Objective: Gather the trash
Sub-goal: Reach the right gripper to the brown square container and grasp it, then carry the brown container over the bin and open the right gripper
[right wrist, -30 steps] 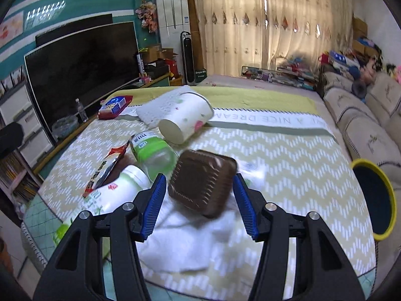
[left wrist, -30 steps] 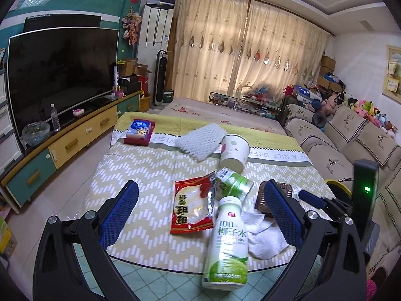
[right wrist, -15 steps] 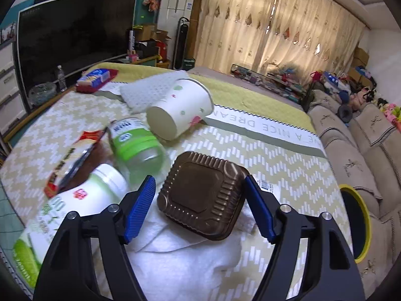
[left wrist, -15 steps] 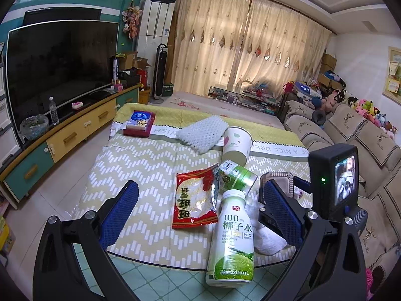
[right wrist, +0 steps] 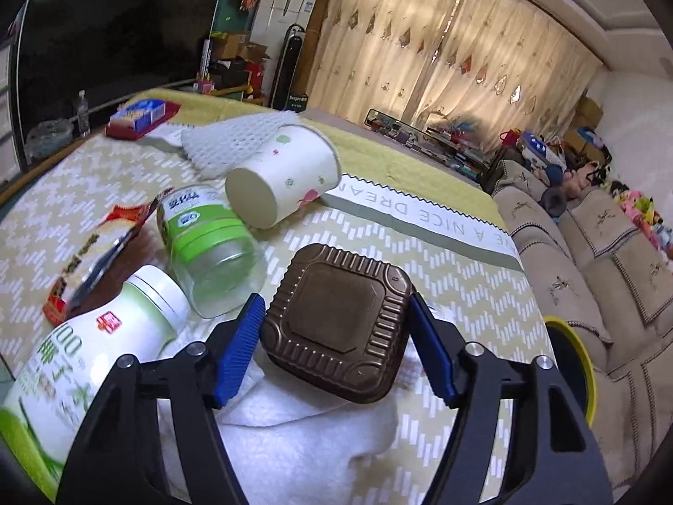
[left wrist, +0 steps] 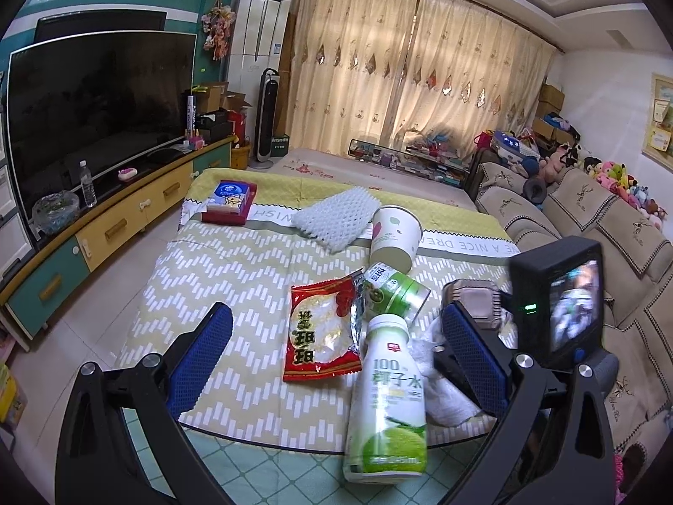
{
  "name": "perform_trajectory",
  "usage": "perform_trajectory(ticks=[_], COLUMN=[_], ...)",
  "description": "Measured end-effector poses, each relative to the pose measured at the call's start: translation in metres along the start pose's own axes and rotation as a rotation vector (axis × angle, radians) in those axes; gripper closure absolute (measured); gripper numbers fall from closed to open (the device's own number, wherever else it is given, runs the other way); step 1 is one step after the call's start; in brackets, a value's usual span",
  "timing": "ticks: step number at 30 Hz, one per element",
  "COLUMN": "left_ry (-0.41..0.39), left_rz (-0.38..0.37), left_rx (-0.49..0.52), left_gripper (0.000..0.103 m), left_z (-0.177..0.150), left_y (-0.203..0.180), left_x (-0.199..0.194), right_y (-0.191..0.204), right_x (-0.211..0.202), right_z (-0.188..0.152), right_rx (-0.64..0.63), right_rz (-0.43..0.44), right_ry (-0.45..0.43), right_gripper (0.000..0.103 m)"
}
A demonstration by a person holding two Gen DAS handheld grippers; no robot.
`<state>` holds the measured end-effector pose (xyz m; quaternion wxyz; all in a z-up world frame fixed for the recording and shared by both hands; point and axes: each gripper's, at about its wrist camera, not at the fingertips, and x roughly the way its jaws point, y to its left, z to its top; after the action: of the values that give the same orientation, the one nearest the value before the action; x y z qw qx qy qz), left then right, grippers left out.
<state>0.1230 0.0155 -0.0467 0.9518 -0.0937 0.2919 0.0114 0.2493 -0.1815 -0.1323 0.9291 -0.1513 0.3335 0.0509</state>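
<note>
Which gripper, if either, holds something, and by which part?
The right gripper, its jaws having just been closing, clamps the brown ribbed tray by its two opposite side walls. The left gripper is open, holding nothing.

Table (left wrist: 235,294): wrapper (left wrist: 321,332), bottles, cup (left wrist: 395,237), tray (right wrist: 336,328), possibly tissue (right wrist: 303,433).

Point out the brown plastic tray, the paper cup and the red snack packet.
brown plastic tray (right wrist: 336,328): right wrist view, its flat middle panel.
paper cup (right wrist: 290,172): right wrist view, its side wall.
red snack packet (left wrist: 321,332): left wrist view, its clear front window.
</note>
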Motion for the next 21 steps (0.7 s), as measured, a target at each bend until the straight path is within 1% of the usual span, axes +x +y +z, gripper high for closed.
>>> perform_trajectory(ticks=[4, 7, 15, 21], left_ry=[0.005, 0.004, 0.014, 0.028], left_rz=[-0.003, -0.007, -0.013, -0.017], left_rx=[0.006, 0.016, 0.045, 0.071], left_gripper=[0.005, 0.005, 0.005, 0.005], left_z=[-0.001, -0.002, -0.003, -0.005], left_y=[-0.002, -0.006, -0.019, -0.032], left_x=[0.003, 0.003, 0.006, 0.011], right_y=[-0.028, -0.049, -0.102, -0.144], right_x=[-0.021, -0.031, -0.045, -0.047], right_z=[-0.002, -0.006, -0.021, -0.033], right_rx=[0.09, 0.151, 0.271, 0.339], right_rz=[0.075, 0.114, 0.117, 0.076], right_ry=[-0.044, -0.051, -0.053, -0.051], right_gripper=[0.038, 0.038, 0.038, 0.037])
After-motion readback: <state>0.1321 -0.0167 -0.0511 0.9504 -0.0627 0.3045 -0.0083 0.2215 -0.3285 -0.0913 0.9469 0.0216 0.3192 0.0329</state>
